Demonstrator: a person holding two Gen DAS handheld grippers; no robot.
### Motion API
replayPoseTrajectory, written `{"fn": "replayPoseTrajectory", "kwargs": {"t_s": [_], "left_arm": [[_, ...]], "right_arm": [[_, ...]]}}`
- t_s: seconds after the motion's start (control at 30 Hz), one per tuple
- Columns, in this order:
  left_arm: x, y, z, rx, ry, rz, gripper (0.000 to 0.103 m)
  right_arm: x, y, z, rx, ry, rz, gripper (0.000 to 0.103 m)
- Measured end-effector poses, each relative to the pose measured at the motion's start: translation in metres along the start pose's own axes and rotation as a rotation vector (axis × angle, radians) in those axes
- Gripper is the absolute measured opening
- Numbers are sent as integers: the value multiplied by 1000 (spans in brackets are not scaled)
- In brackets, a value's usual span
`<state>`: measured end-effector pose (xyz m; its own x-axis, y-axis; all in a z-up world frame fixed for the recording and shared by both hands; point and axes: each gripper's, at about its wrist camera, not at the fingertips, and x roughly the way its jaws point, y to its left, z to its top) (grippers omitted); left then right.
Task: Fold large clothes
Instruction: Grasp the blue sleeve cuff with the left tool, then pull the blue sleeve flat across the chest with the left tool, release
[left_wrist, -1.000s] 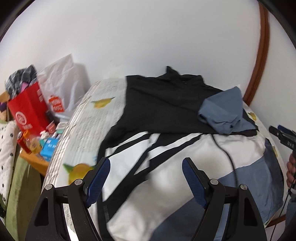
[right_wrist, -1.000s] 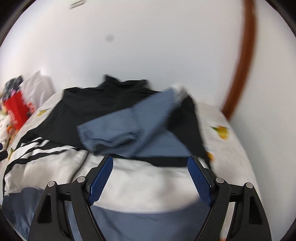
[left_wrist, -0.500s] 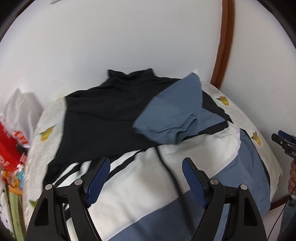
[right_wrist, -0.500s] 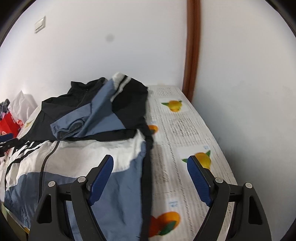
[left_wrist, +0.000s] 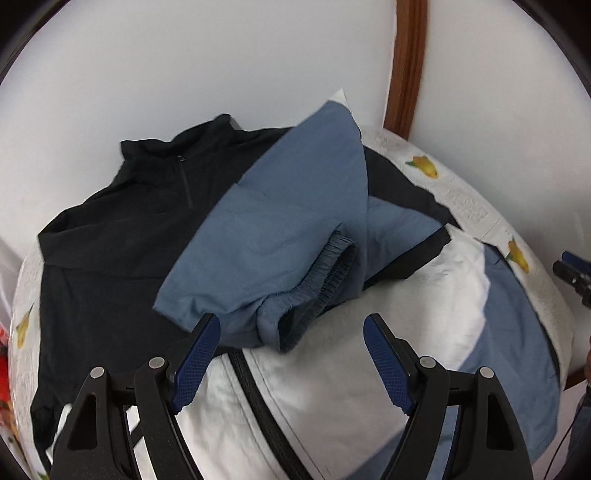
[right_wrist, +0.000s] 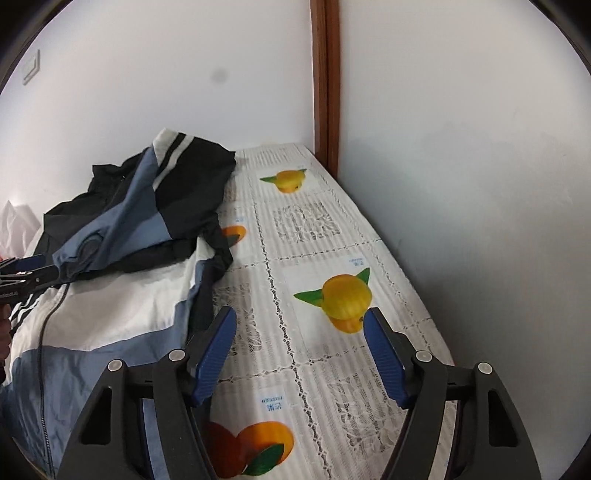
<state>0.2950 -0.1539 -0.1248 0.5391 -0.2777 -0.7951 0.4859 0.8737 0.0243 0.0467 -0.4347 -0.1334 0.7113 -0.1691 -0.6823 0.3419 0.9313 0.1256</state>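
Jacket (left_wrist: 332, 369) lies spread across the tablecloth (right_wrist: 314, 229), its blue sleeve (left_wrist: 280, 236) folded over the chest, cuff at frame centre just above the left gripper (left_wrist: 291, 354), whose jaws gape empty. Right gripper (right_wrist: 299, 350), closing on nothing, hangs over bare cloth, the jacket's edge at its lower left.

A bed covered by a white lace-patterned sheet printed with yellow and orange fruit (right_wrist: 343, 236) stands in the corner against the white walls. A large black, white and slate-blue zip-up jacket (left_wrist: 362, 369) lies spread directly on it, one blue sleeve folded across its black chest. The sheet beside the jacket, towards the brown wooden corner post (right_wrist: 325, 74), lies bare.
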Motion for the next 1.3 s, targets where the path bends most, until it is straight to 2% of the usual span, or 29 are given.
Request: {"fn": "replayPoseTrajectory", "kwargs": {"t_s": [0.07,0.23,0.27,0.3,0.33,0.4,0.47,0.53,0.67,0.87,0.93,1.07,1.2,1.3], "left_arm": [[11,-2,2,30,12,24,76],[35,-2,-3,76,66,47,55],[38,-1,-4,75,65,63,42],[38,1,-4,67,59,73,35],[38,4,-4,55,57,64,34],[34,11,-1,16,47,34,19],[23,20,1,-19,17,4,12],[9,27,3,-41,-22,-11,11],[-26,57,3,-112,-96,12,10],[-72,136,-5,-301,-197,110,10],[-75,161,-14,-351,-185,127,10],[-65,193,-39,-427,-143,111,10],[-44,212,-58,-514,-80,59,10],[-30,222,-69,-566,-19,85,18]], "right_arm": [[7,3,2,-10,0,-3,70],[18,10,7,-25,6,-10,70],[19,11,8,-29,6,-9,70],[19,13,9,-33,6,-7,70],[19,15,10,-40,4,-2,70],[20,19,11,-49,2,-2,70],[20,26,14,-60,3,3,70],[20,32,15,-69,1,10,70],[17,58,19,-101,-11,46,70],[13,101,31,-158,-39,94,70],[12,116,36,-174,-47,117,70],[20,146,43,-207,-41,148,70],[28,167,44,-244,-27,154,70],[34,174,43,-266,-16,148,70]]}}
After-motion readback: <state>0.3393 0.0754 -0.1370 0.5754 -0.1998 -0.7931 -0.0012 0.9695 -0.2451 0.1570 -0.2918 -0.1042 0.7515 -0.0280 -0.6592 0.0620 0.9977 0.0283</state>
